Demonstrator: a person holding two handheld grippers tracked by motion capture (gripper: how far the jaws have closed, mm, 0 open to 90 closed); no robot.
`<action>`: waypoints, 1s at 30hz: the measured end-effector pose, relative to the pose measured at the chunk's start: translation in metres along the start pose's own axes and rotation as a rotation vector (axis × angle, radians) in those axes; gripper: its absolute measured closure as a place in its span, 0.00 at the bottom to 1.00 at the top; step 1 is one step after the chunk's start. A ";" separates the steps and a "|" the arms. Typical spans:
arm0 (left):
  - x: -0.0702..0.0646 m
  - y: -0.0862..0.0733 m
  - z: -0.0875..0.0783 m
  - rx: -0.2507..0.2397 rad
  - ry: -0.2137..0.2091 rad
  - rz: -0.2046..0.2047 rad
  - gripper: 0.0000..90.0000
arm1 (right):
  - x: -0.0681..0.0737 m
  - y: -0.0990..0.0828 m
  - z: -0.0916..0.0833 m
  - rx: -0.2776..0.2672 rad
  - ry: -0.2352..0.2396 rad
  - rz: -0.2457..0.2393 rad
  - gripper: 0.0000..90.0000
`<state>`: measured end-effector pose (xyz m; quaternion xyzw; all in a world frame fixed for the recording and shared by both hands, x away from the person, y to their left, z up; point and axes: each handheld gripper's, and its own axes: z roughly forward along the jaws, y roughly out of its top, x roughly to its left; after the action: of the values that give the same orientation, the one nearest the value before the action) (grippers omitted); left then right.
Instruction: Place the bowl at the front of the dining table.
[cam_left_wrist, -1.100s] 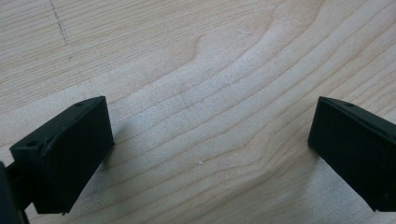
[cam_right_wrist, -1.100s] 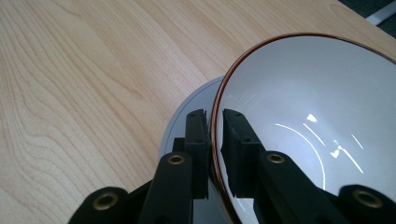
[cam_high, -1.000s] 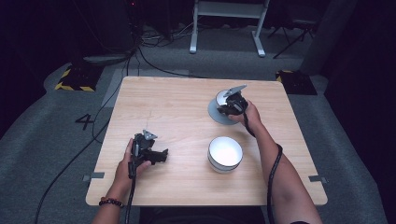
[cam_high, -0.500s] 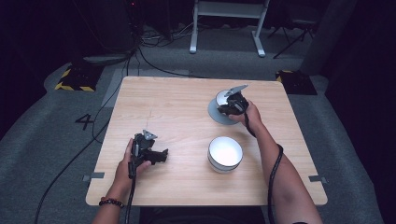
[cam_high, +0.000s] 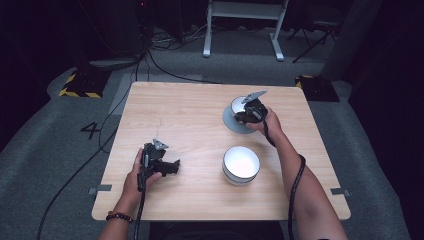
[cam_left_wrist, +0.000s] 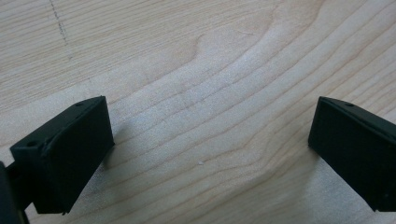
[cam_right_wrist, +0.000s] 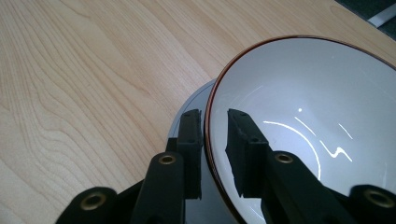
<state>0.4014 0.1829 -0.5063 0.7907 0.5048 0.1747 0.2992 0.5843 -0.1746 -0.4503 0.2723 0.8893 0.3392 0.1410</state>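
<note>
Pinching the rim of a white bowl (cam_right_wrist: 303, 121), the right hand-held gripper (cam_right_wrist: 214, 140) has one jaw inside the bowl and one jaw outside, with the thin brown edge between them. The bowl is tilted, and a grey plate (cam_right_wrist: 194, 100) peeks out from under it. From the high view, this bowl (cam_high: 239, 104) and the grey plate (cam_high: 231, 121) sit at about 1 o'clock on the wooden worktop (cam_high: 190, 105), and the right hand-held gripper (cam_high: 248, 111) is over them, held by the person's right hand (cam_high: 265, 122).

A second white bowl (cam_high: 241, 165) stands upright at about 5 o'clock on the worktop, well apart from the first one.

The left hand-held gripper (cam_high: 167, 166) is at about 8 o'clock, held low over the worktop by the left hand (cam_high: 137, 175). Its jaws are spread wide with nothing between them, just bare wood (cam_left_wrist: 201, 93) below. A black cable (cam_high: 75, 175) runs off the left edge down to the grey floor (cam_high: 45, 150).
</note>
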 end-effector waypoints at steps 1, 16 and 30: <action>0.000 0.000 0.000 0.000 0.000 0.000 0.00 | 0.000 0.000 0.000 0.001 -0.003 -0.008 0.84; 0.000 0.000 0.000 0.000 0.000 0.000 0.00 | 0.001 -0.004 -0.008 -0.001 -0.010 -0.007 0.80; 0.000 0.000 0.000 0.000 0.000 0.000 0.00 | 0.007 -0.004 -0.017 -0.010 -0.010 -0.027 0.74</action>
<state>0.4015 0.1829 -0.5063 0.7907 0.5048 0.1746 0.2991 0.5692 -0.1823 -0.4411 0.2612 0.8905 0.3405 0.1512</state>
